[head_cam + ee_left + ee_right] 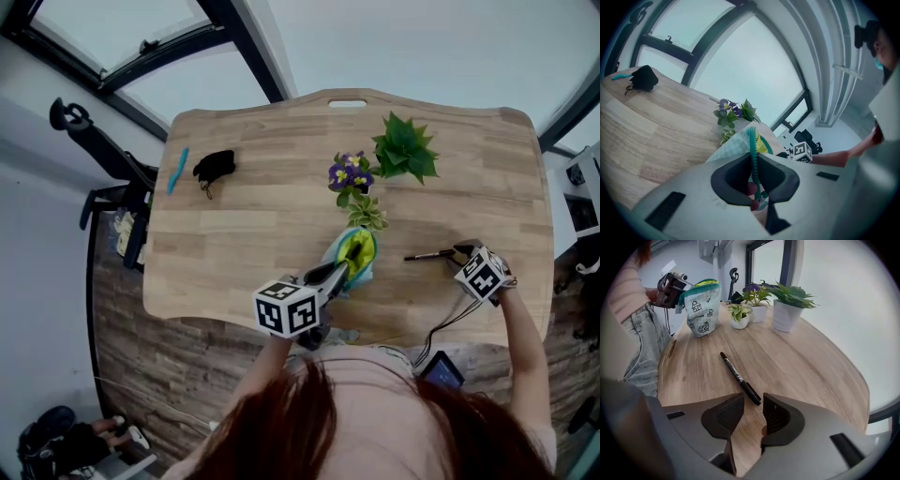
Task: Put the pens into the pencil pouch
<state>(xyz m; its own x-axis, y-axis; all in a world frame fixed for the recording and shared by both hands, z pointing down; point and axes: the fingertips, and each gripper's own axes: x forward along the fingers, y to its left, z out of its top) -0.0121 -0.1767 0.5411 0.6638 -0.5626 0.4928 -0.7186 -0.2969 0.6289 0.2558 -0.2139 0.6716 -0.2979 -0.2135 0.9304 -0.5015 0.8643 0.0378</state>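
- While the black pen (739,377) lies flat on the wooden table (806,366), its thicker end reaches just to the tips of the right gripper (752,416). The ribbed dark jaws stand spread and pinch nothing.
- White print runs along the pen's barrel, too small to read.
- The pencil pouch (356,255) stands upright near the table's front edge, well left of the pen. Its mouth gapes and shows a yellow-green lining.
- Only the right gripper view shows the pouch's outer face: pale fabric with small house drawings under a teal rim.
- Only the left gripper view shows the grip. The left gripper (754,168) has its jaws pressed together on the pouch's teal zip edge.
- From the head view, each gripper carries a cube of black-and-white square markers.
- Behind the pouch stand three potted plants: a small pale-leaved one (366,214), a purple-flowered one (350,173) and a spiky green one (405,148).
- Far left on the table lie a black lumpy object (214,167) and a slim blue stick (177,170); what they are cannot be told.
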